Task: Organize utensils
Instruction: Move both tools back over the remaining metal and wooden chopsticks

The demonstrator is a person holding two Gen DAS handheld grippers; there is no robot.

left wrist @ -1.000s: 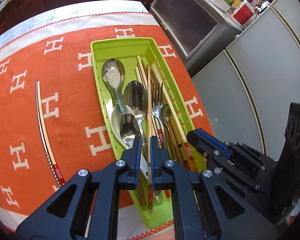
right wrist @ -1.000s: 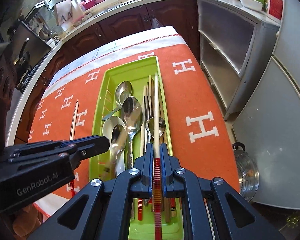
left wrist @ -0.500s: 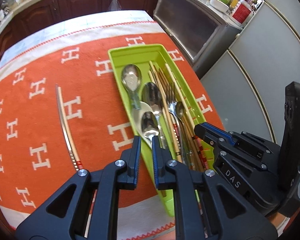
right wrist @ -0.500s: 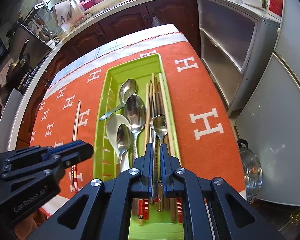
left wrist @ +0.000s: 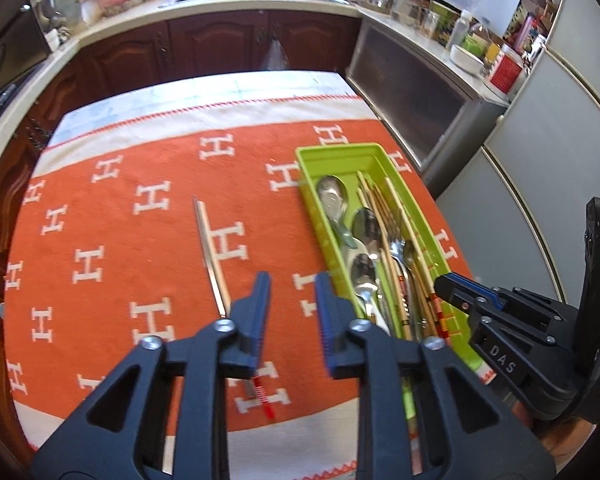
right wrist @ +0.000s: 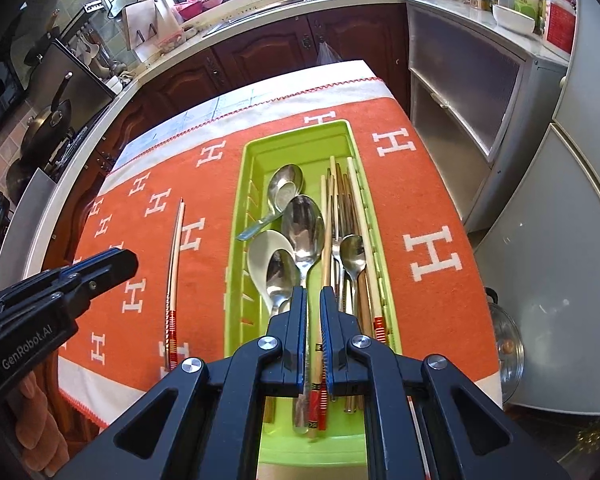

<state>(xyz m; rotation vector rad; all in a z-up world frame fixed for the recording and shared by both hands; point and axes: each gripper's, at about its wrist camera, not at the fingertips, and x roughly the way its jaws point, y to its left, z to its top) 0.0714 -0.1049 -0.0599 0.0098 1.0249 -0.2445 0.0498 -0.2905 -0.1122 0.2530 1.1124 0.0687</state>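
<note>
- Green tray (right wrist: 256,152) on orange cloth (left wrist: 112,264), right part of desk; holds spoons (right wrist: 302,224), a fork, several chopsticks (right wrist: 350,200).
- One pair of chopsticks (left wrist: 210,252) lies loose on cloth, left of tray, well apart from it, red-banded ends toward camera.
- Left gripper (left wrist: 290,312) above cloth btw loose pair and tray; fingers spreading, nothing btw them.
- Right gripper (right wrist: 312,336) over tray's near end; fingers pressed nearly together, empty. Utensils seen in the gap lie below in tray.
- Step, prob.: left going for the loose pair, last item out.
- Next: shift left over the pair, open wider, drop, pinch both sticks, carry to tray's chopstick side.
</note>
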